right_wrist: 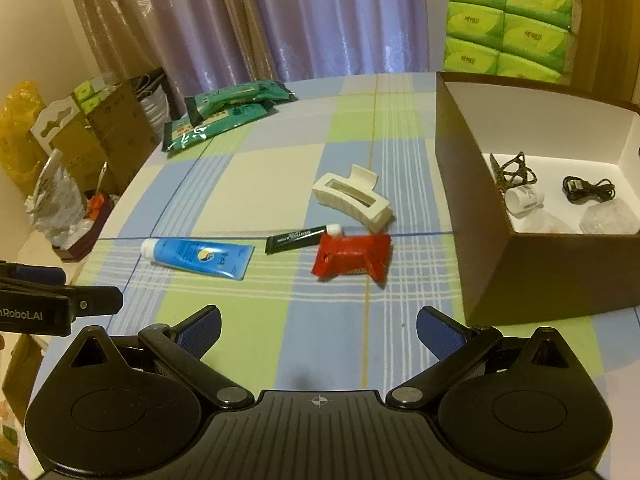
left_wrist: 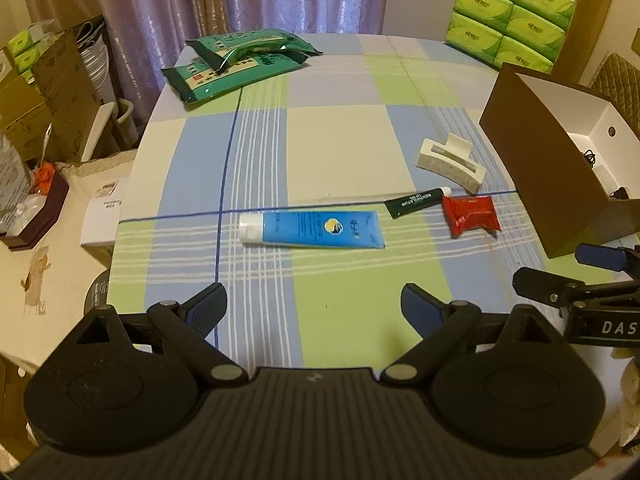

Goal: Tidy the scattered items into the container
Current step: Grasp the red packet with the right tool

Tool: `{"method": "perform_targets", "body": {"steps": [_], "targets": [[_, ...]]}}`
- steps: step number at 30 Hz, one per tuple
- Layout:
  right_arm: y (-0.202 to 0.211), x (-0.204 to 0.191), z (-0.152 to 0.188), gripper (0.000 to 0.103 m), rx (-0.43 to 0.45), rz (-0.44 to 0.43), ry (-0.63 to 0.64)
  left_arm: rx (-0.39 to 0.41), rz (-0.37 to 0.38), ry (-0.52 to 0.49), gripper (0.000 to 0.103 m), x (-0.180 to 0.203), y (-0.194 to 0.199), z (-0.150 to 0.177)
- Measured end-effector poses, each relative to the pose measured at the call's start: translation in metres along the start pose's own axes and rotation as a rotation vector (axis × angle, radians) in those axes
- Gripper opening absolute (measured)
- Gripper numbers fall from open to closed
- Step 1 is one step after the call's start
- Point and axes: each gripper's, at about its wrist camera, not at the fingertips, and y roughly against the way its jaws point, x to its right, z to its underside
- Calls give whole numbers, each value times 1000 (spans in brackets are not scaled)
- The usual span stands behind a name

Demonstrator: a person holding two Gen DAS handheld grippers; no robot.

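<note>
lying on the checked surface (right_wrist: 256, 184) were a blue tube (right_wrist: 198, 258), black tube (right_wrist: 296, 239), red packet (right_wrist: 352, 258) and cream hair claw (right_wrist: 350, 198), beside the brown box (right_wrist: 520, 264); left tongs (left_wrist: 314, 306) and right tongs (right_wrist: 318, 330) gaped wide, empty.

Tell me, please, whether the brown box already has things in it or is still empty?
Partly filled. The right wrist view looks into the open brown box: a black cable, a small white container and a dark hair clip lie on its white floor.

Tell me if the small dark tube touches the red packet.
Touching: in the right wrist view the dark tube's white cap end meets the red packet's top edge, no cloth between.
</note>
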Motion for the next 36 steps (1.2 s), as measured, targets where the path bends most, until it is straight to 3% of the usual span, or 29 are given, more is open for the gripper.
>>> {"method": "perform_targets", "body": {"steps": [16, 22, 25, 27, 32, 36], "targets": [[-75, 3, -21, 101, 35, 139, -8, 3, 58, -68, 92, -26, -68, -42], [-99, 7, -25, 93, 22, 162, -2, -5, 95, -108, 92, -29, -87, -49], [-109, 11, -25, 85, 4, 157, -16, -5, 111, -138, 92, -30, -92, -51], [-113, 14, -24, 67, -10, 153, -24, -7, 121, -166, 92, -31, -96, -52], [-111, 18, -23, 41, -22, 127, -8, -2, 156, -257, 91, -34, -103, -53], [-103, 22, -22, 38, -46, 107, -21, 3, 191, -341, 91, -34, -108, -56]]}}
